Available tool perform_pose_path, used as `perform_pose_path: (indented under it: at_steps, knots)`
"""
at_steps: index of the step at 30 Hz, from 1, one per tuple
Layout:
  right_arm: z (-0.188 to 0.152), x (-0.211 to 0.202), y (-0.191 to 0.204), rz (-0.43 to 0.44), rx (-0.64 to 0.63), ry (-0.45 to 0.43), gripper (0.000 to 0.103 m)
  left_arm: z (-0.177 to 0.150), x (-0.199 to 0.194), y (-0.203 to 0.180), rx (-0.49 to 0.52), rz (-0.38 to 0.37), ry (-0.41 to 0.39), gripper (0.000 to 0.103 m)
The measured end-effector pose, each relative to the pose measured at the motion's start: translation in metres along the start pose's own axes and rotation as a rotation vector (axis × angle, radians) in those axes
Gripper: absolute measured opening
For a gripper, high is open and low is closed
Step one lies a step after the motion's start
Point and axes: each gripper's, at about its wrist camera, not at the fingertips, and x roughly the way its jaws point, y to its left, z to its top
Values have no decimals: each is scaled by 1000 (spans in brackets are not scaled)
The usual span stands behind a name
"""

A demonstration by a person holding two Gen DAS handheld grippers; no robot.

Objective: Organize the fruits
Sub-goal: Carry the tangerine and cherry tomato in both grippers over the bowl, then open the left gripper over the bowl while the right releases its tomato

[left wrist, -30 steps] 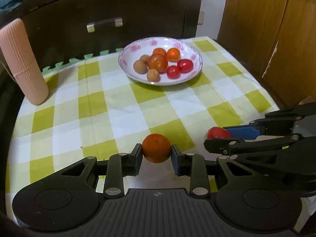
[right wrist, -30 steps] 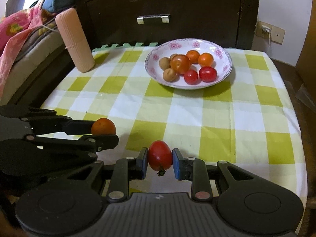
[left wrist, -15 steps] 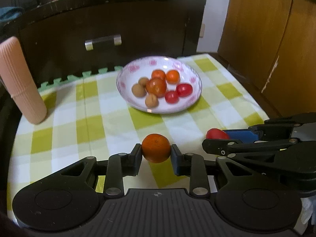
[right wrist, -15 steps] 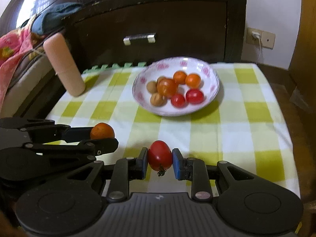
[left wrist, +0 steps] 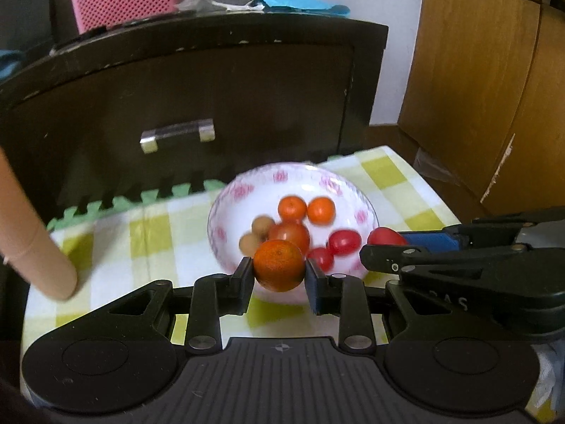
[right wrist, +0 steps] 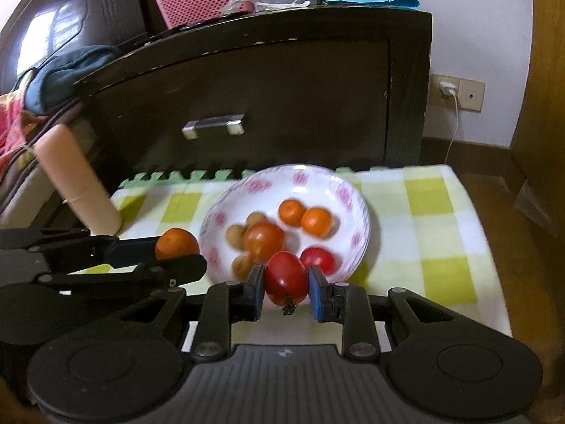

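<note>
My left gripper [left wrist: 279,275] is shut on a small orange [left wrist: 279,265], held in the air just in front of the white flowered bowl [left wrist: 243,194]. In the right wrist view that orange [right wrist: 176,243] and the left gripper [right wrist: 173,249] show at the left, beside the bowl [right wrist: 339,185]. My right gripper [right wrist: 286,288] is shut on a red tomato [right wrist: 286,279] with its stem downward, over the bowl's near rim. From the left wrist view, the tomato [left wrist: 385,236] sits in the right gripper [left wrist: 383,242] by the bowl's right edge. The bowl holds several oranges, tomatoes and small brown fruits.
The bowl rests on a yellow-checked cloth [right wrist: 423,219]. A pink ribbed cylinder [right wrist: 76,180] stands at the left. A dark cabinet with a metal handle [right wrist: 213,125] rises right behind the cloth, and a wooden wardrobe [left wrist: 494,88] stands to the right.
Both grippers have risen and moved forward toward the bowl, each still holding its fruit. The bowl now appears much closer and lower in both views.
</note>
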Motion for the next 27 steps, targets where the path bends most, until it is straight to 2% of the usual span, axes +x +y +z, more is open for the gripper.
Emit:
perform_pose_path:
  at_steps: [8,16,25,27]
  knots:
    - [21,34,-21,-9,41,-4,26,22,36,1,1,-5,-8,37]
    - [24,69,-29,0,46,15,26,23,67,15,-22,-12,20,37]
    - [26,79,-40,29,86,-1,27,28,79,16,-31,-27,11,38]
    - [26,79,-41,33,95,-4,27,28,79,17,-30,-22,8,41]
